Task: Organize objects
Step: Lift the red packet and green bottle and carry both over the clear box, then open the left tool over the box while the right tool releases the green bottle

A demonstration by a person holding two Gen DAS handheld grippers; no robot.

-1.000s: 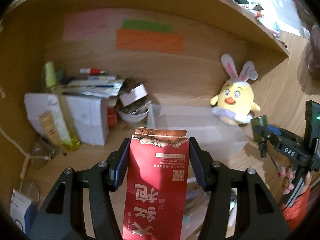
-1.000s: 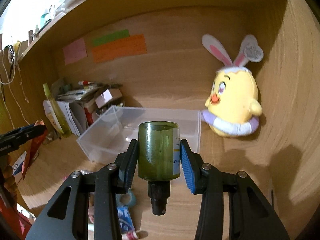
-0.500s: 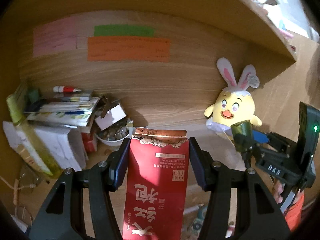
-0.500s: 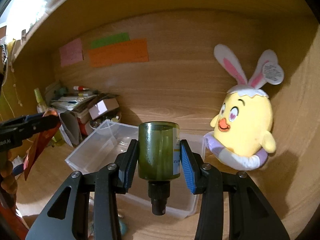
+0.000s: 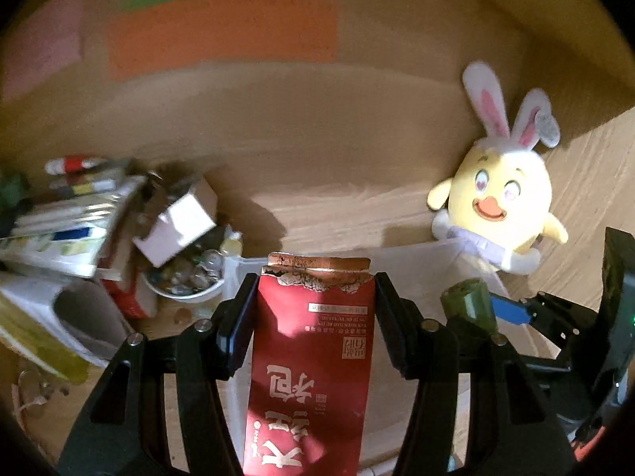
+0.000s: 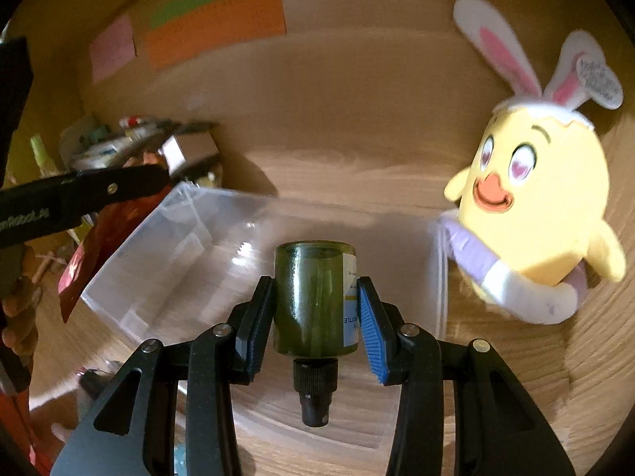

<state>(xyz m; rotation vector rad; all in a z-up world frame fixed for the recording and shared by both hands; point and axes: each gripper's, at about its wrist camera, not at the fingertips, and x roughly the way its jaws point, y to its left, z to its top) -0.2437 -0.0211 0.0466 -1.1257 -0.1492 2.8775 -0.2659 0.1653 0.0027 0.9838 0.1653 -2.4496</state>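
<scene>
Now, left wrist view, change: I have carried my left tool point(image 5: 313, 317) closer in over the last second; the back wall with its coloured notes point(image 5: 222, 27) fills more of the view, and the clear plastic bin point(image 5: 416, 261) sits right below the tool's tips.
Left tool state: clamped on the red foil packet point(image 5: 313, 357), one pad on each side edge.
Packet look: tall, flat, red with pale lettering, its torn top edge jagged and coppery; it points forward over the bin's near-left part.
Left clutter: a heap of papers and a small white box point(image 5: 178, 222) lie at the surface's left edge beside a bowl of odds and ends point(image 5: 186, 277); blurred, so I read no more.
Right wrist view, change: my right tool point(image 6: 317, 317) has also closed in on the bin point(image 6: 166, 246), which now spreads beneath it, where a second ago it lay further ahead.
Right tool state: gripping the green glass bottle point(image 6: 313, 301) by its body, cap toward the camera, base forward.
Bottle look: dark translucent green, a white label on its right side, black screw cap.
Neighbour: the yellow chick plush point(image 6: 532, 214) leans at the surface's back right corner, just beside the bin's right wall.
Meaning for the task: both things seem poised over the bin, so I judge release into it is the step in hand.
</scene>
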